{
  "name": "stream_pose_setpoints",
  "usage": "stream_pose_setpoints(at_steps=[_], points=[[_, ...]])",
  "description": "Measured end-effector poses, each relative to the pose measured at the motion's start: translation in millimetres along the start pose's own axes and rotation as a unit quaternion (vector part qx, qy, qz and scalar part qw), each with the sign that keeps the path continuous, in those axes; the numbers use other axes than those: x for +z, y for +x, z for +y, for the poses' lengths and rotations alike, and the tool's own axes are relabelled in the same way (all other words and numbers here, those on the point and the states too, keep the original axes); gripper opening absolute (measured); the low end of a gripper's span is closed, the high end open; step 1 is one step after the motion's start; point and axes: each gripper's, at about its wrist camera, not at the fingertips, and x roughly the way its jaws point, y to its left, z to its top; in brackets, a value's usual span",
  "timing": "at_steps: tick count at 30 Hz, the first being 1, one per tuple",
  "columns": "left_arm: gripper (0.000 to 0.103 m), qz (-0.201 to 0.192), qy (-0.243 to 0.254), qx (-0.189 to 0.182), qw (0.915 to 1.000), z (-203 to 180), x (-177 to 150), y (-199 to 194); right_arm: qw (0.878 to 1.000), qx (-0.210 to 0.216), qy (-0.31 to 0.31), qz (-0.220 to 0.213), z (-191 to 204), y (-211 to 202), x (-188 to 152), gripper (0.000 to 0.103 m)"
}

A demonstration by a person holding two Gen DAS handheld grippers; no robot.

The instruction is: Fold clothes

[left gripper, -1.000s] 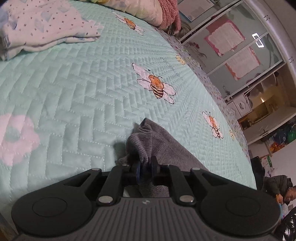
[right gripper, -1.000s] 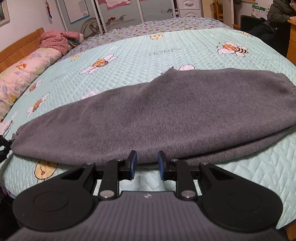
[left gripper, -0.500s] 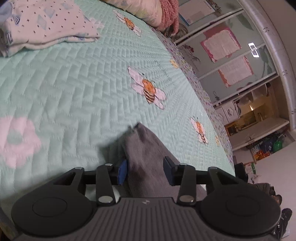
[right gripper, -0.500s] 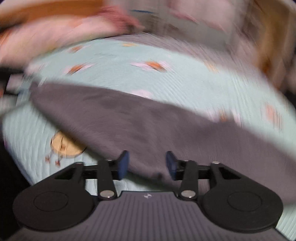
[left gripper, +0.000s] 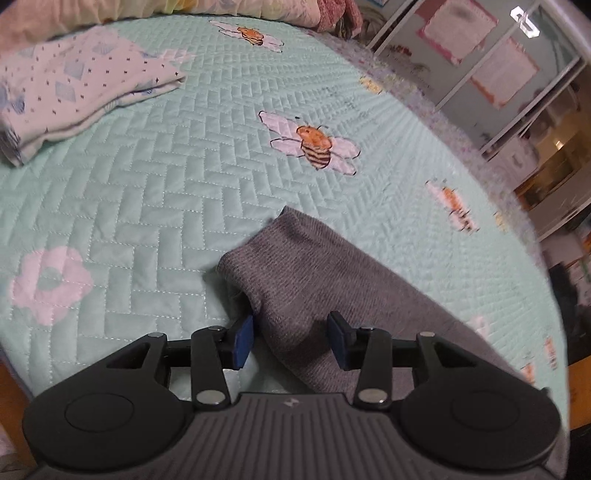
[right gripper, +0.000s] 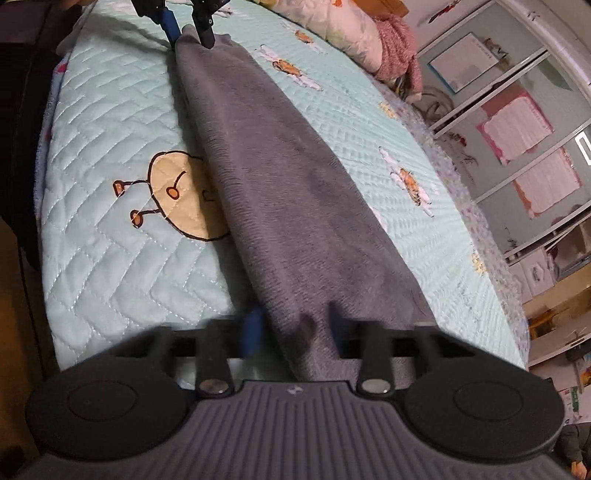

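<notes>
Left claw apart astride grey garment end, no grip; right claw closing on other end, near bed edge.

Soft, even indoor lighting is observed in both views, with only faint shadows cast. A bright ceiling light is reflected at the upper right of the left wrist view, and again at the right edge of the right wrist view. Strong fisheye curvature is noted at all edges. Motion blur is recorded on the right gripper fingers and along the right margins; corners are dim.
</notes>
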Motion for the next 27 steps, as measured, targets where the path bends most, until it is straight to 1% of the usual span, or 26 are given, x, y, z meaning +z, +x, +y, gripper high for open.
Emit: stream_pose_setpoints(at_steps=[3,5,8,11,13,15,16,17,19,21,22,24,27], points=[[0.045,0.005,0.017,0.022,0.9996,-7.4,0.3,0.5,1.0,0.004,0.019,0.0,-7.2,-9.5,2.1,0.008],[0.045,0.004,0.03,0.031,0.9991,-11.8,0.2,1.0,0.999,0.006,0.035,0.001,-12.7,-12.8,1.9,0.007],[0.045,0.007,0.042,0.045,0.9981,-15.7,0.2,4.0,0.999,0.016,0.044,0.015,-10.4,-2.8,-1.5,0.007],[0.045,0.011,0.048,0.052,0.9974,-17.1,-0.3,5.2,0.999,0.013,0.028,0.024,4.4,6.6,-7.0,0.01],[0.046,0.013,0.055,0.057,0.9968,-18.6,-0.4,6.2,0.999,0.007,0.03,0.024,6.9,2.7,-5.5,0.014],[0.046,0.015,0.063,0.061,0.996,-20.2,0.0,7.7,0.998,0.022,0.058,0.029,0.1,-4.4,-1.9,0.019],[0.047,0.016,0.065,0.061,0.9959,-20.4,0.0,8.0,0.996,0.034,0.08,0.029,-5.9,-9.6,0.6,0.019],[0.047,0.016,0.067,0.061,0.9958,-20.6,-0.1,8.3,0.992,0.053,0.116,0.023,-15.8,-17.0,3.5,0.019],[0.047,0.017,0.07,0.062,0.9955,-21.0,-0.3,8.7,0.976,0.093,0.198,0.0,-36.8,-29.2,8.6,0.019],[0.048,0.018,0.072,0.062,0.9954,-20.8,-0.3,9.3,0.95,0.12,0.286,-0.026,-56.0,-29.4,13.4,0.019],[0.048,0.018,0.071,0.061,0.9954,-20.4,-0.4,9.6,0.934,0.133,0.329,-0.039,-65.6,-29.5,15.8,0.019],[0.048,0.02,0.07,0.059,0.9956,-19.4,0.0,10.0,0.897,0.156,0.41,-0.059,-82.5,-26.0,19.4,0.019],[0.048,0.023,0.072,0.058,0.9955,-19.2,0.5,11.4,0.849,0.183,0.495,-0.031,-84.6,8.4,7.7,0.018]])
